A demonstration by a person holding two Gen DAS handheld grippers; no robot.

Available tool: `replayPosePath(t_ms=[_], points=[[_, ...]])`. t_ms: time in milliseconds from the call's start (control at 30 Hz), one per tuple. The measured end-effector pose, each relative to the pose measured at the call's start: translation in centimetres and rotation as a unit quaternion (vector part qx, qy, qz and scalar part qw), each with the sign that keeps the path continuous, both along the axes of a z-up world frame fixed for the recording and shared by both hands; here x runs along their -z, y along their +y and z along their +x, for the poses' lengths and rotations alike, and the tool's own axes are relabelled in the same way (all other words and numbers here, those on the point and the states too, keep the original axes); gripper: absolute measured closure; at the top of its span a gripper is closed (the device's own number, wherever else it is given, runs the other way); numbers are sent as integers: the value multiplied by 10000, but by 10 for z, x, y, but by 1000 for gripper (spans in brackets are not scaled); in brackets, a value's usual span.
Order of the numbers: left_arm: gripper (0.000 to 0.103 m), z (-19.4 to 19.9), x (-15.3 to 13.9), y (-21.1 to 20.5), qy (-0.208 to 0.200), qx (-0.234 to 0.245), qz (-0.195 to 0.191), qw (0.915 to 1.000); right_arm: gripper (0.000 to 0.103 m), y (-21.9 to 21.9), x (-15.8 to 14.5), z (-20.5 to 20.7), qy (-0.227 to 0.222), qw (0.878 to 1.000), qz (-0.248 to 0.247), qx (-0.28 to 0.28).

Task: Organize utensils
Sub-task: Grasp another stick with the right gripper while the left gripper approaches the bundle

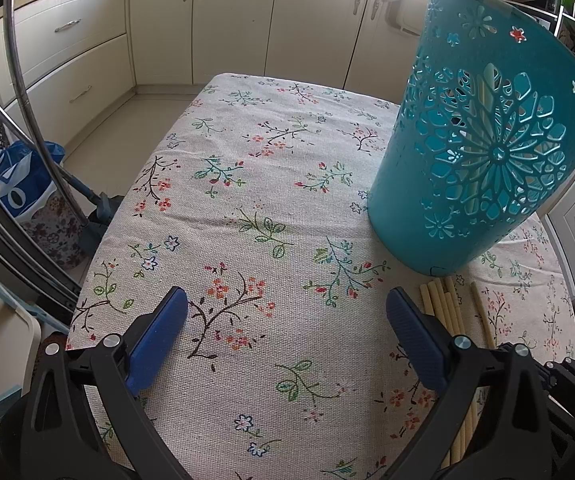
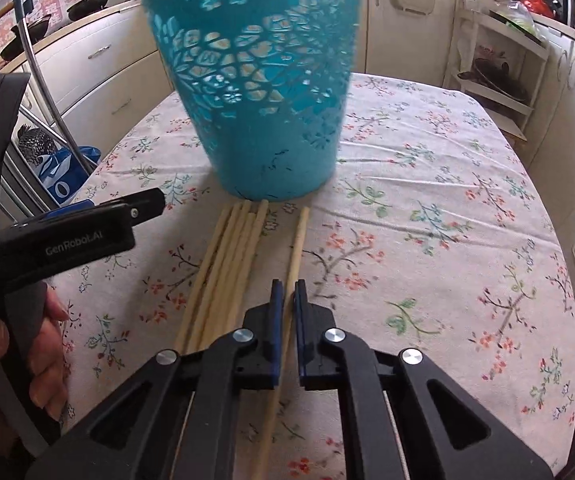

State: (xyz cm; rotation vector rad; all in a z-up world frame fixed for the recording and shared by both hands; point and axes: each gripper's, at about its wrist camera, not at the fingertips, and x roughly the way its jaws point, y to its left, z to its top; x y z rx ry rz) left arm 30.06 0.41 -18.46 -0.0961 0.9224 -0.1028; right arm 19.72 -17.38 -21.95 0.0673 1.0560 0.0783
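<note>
Both hand-held grippers are in play: we see the right hand-held gripper [image 2: 288, 292] at bottom centre of its own view, jaws narrowed almost together around a single chopstick [image 2: 298, 236], though we cannot tell whether the pads actually press it. That stick's long axis runs from the bottom of the frame up toward the teal basket [image 2: 263, 92], its far tip stopping just short of the basket's base. Just to its left lies a bundle of chopsticks [image 2: 231, 248], aligned the same way, tips near the basket foot. Their near ends are hidden under the black gripper body. The left hand-held gripper [image 1: 287, 308] stands wide apart over the floral cloth of the worktop [image 1: 247, 184], holding nothing. In the left view the chopsticks appear only as short ends at lower right, cut off by the right finger, and the basket looks tilted at upper right, with pale sticks faintly visible through its cut-outs. The right view shows the basket blurred, its rim cut off at the top.
</note>
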Motion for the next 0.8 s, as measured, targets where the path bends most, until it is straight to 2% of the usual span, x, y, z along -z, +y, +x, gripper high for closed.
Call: replayPosePath(t_ms=[167, 267, 433, 533, 800], points=[[8, -3, -2, -5, 16, 23, 103, 9999, 97, -18, -2, -21, -20, 9997, 125, 195], [8, -14, -3, -18, 105, 349, -37, 9993, 97, -21, -2, -26, -80, 9995, 196, 233], [8, -27, -4, -45, 83, 663, 335, 9972, 97, -22, -2, -27, -120, 9991, 288, 293], [8, -29, -2, -53, 78, 695, 630, 9956, 97, -24, -1, -27, -136, 9988, 358, 296], [8, -28, 1, -54, 221, 645, 616, 9958, 97, -25, -1, -28, -164, 9985, 421, 314]])
